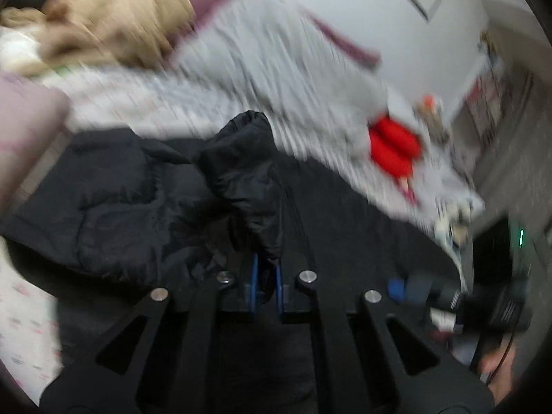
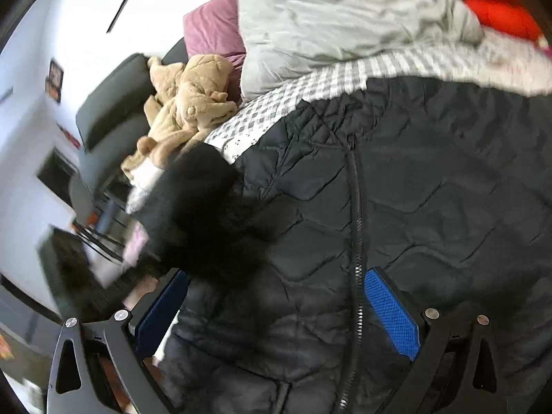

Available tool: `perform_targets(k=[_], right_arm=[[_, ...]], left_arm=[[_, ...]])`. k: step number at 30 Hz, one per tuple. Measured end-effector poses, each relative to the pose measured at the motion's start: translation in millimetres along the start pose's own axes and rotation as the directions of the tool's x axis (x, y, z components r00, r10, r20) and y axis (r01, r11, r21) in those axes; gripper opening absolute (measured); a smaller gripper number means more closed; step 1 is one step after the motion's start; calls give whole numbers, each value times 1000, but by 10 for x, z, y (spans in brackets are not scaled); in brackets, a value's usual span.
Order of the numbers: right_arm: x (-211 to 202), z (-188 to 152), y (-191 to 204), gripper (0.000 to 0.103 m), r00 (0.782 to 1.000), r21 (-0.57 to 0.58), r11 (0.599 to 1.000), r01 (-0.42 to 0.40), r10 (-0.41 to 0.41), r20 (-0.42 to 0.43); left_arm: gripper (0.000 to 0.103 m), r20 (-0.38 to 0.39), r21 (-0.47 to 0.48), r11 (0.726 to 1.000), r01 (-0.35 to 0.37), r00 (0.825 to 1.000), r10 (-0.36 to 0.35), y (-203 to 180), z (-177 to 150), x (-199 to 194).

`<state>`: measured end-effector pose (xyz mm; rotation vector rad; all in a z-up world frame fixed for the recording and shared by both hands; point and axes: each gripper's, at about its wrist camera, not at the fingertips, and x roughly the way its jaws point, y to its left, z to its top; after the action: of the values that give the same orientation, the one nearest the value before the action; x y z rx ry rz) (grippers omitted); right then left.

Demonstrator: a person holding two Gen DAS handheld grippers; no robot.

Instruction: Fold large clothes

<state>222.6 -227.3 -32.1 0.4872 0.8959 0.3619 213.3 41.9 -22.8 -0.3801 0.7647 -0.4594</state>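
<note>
White wall [image 2: 31, 186], checked bed [image 2: 276, 103]

We see a tan plush toy [image 2: 188, 103] beside a grey duvet [image 2: 338, 17], red cushions [image 1: 393, 148], a checked sheet [image 2: 276, 107].

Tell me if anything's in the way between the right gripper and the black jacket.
Nothing visible. The right gripper is open right over the black jacket, its zipper running between the fingers. The left gripper is shut on a jacket sleeve, which shows as a dark blur at the jacket's left side.
</note>
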Motion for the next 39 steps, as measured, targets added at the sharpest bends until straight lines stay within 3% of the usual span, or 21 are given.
perform_targets(k=[1,2,4,5,6,8,11,15,17,18,19,20,22,24,27,33,39], right_arm=[[37,12,-50,103,1000,21,1000,-9,9,-8],[83,19,-107,103,1000,44,999,-17,18,-18],[199,20,-239,103,997,101,993,-58,62,-43],[248,13,-295,103,995,130,988,-79,87,-53],[301,12,-347,103,991,159,982,-105,116,-62],[399,27,-421,103,986,201,970,-139,154,-61],[566,26,-499,101,988,232,965,-118,138,-68],[787,-31,-538,90,990,252,965,-67,95,-102],[861,-52,-484,74,991,235,970,-56,84,-108],[895,-33,-418,55,991,204,978,-40,65,-115],[911,-8,-360,26,991,174,984,-25,47,-122],[912,10,-322,16,991,151,988,-14,33,-126],[832,108,-187,11,995,78,997,18,-10,-96],[677,229,-55,10,997,0,998,55,-55,-48],[508,400,24,10,992,-78,989,127,-127,5],[458,562,-149,10,967,-117,959,256,-254,34],[636,478,-528,10,936,-115,930,348,-351,-9]], left_arm=[[15,-73,19,1000,9,997,-7,-47,-92,121],[27,-139,47,999,4,990,3,-95,-176,216],[45,-199,125,991,-42,978,67,-209,-244,260],[59,-207,161,986,-50,975,83,-271,-250,226],[68,-194,204,978,-46,977,86,-343,-249,136],[71,-140,256,966,-39,987,77,-399,-232,-71],[74,-68,265,962,-69,994,90,-310,-134,-358],[74,14,143,978,-154,988,153,128,71,-588],[74,39,92,964,-248,969,245,357,149,-644],[74,51,68,955,-287,957,284,473,174,-675],[74,59,41,947,-318,947,315,582,190,-708],[74,67,12,941,-339,939,338,678,203,-737],[65,80,-36,932,-360,929,361,817,201,-757],[47,76,-80,920,-383,918,389,931,175,-741],[33,52,-131,914,-385,918,394,1045,138,-673],[27,-60,-96,917,-386,922,382,1005,-21,-229],[27,-152,-23,908,-418,899,410,965,-184,36]])
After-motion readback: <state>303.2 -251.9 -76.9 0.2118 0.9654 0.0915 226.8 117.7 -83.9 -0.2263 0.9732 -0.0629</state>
